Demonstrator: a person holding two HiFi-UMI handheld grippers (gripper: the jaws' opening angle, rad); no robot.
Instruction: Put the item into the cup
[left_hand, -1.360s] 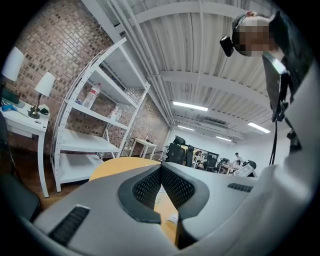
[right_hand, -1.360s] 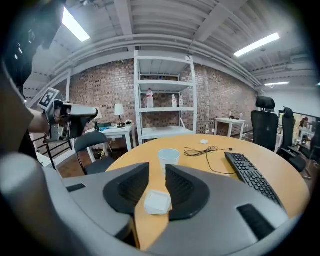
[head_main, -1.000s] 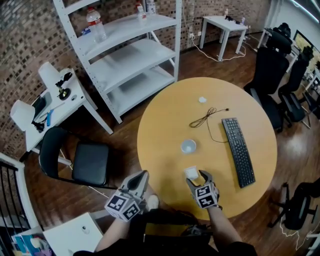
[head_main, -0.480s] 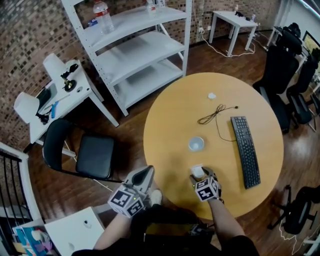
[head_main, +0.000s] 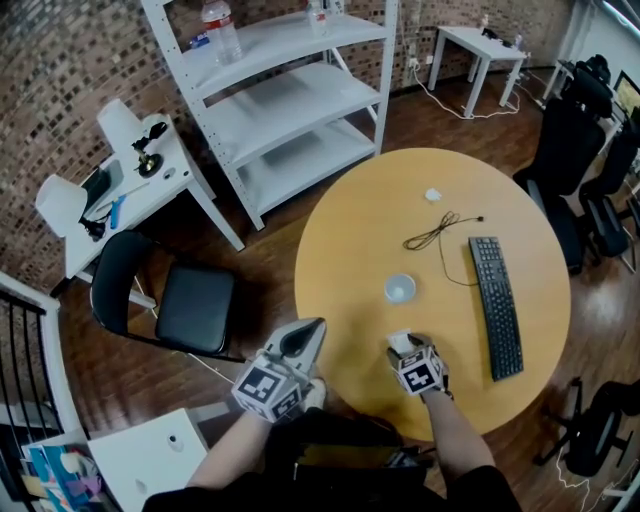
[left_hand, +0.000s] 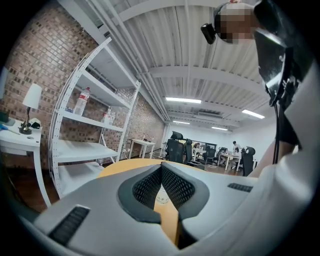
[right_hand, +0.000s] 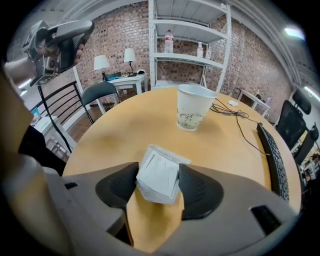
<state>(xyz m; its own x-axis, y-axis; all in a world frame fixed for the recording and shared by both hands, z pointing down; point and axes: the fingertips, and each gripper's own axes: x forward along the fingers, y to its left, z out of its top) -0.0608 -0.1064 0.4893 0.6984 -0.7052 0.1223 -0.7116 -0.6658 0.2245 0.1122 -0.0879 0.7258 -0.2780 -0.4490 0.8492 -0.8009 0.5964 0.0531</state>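
Right jaws closing on white packet (right_hand: 159, 176)

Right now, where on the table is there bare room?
Bare: the wide left stretch between the cup and the table's left rim. Crowded: keyboard and cable on the right; right tongs closing on the white packet at the near edge.

I see a flat black keyboard (head_main: 497, 305) at the right edge of the round yellow wooden table (head_main: 350, 235), and a thin black cable (head_main: 437, 231) toward its far side.
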